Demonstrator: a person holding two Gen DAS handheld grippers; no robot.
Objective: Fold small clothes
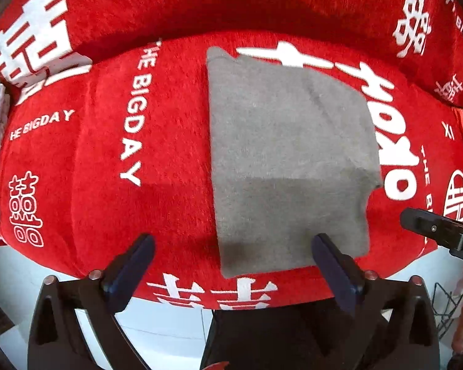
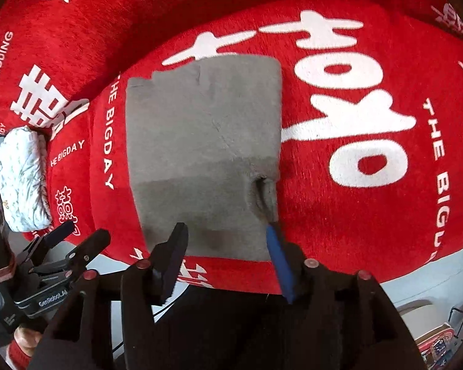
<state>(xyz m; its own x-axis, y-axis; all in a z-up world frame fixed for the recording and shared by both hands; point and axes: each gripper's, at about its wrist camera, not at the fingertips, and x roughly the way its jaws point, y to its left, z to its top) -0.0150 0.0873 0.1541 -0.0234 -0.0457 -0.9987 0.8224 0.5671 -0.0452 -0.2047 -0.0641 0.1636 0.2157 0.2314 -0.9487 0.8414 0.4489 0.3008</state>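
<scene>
A small grey garment (image 1: 287,154) lies folded flat on the red cover (image 1: 169,141), with a stubby flap sticking out at its right edge. My left gripper (image 1: 233,243) hangs open above the garment's near edge, fingers wide apart and holding nothing. In the right wrist view the same garment (image 2: 203,141) lies below my right gripper (image 2: 226,231), which is open. Its blue-padded right finger (image 2: 277,256) sits close to the puckered flap (image 2: 267,194) without pinching it. The left gripper (image 2: 85,231) shows at the left, and the right gripper (image 1: 429,225) pokes in at the right edge of the left wrist view.
The red cover (image 2: 370,185) carries large white lettering and rises into a backrest behind. A white patterned bundle (image 2: 23,178) lies at the cover's left end. Pale floor (image 1: 15,277) runs below the front edge. A wire rack (image 1: 447,305) stands at the right.
</scene>
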